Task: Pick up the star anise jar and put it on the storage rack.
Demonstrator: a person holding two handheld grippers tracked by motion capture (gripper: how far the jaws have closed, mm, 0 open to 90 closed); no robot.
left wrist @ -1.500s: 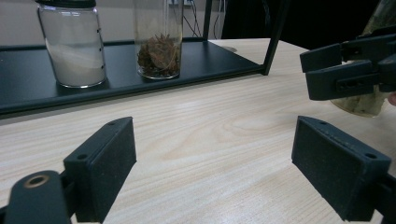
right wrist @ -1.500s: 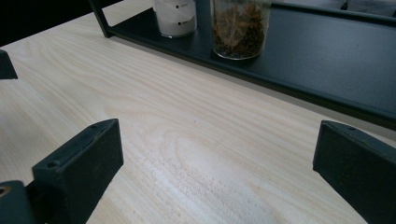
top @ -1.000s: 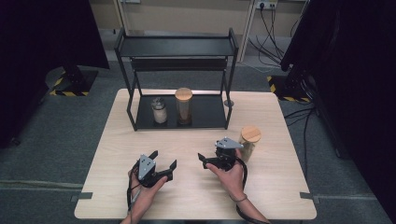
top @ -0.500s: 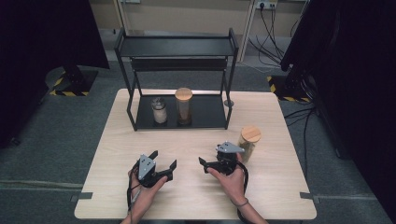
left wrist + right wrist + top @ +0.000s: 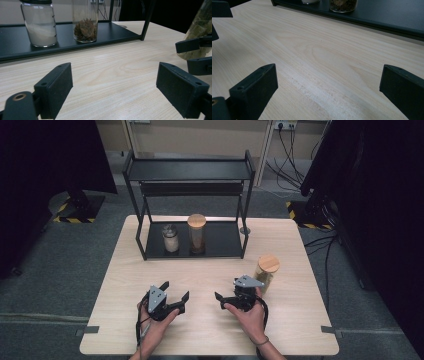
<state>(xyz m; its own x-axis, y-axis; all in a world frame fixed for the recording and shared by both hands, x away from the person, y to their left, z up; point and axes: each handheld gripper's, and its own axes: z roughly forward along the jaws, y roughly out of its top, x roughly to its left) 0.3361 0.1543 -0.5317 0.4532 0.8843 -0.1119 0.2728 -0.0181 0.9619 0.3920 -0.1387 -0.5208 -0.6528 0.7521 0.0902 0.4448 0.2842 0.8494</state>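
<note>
Both tools rest low on the worktop (image 5: 125,270) in front of the black shelf rack (image 5: 190,170) — the left tool (image 5: 176,292) and the right tool (image 5: 227,292) each have jaws spread wide with nothing between them, bare wood showing in the gap in both gripper views. On the rack's bottom shelf stand a jar of white powder (image 5: 171,238) and, just beside it, a taller cork-lidded jar (image 5: 196,233) of brown spice. Off the rack, toward its right front corner, a cork-lidded jar of green leaves (image 5: 266,272) stands on the worktop — just beside the right tool.
</note>
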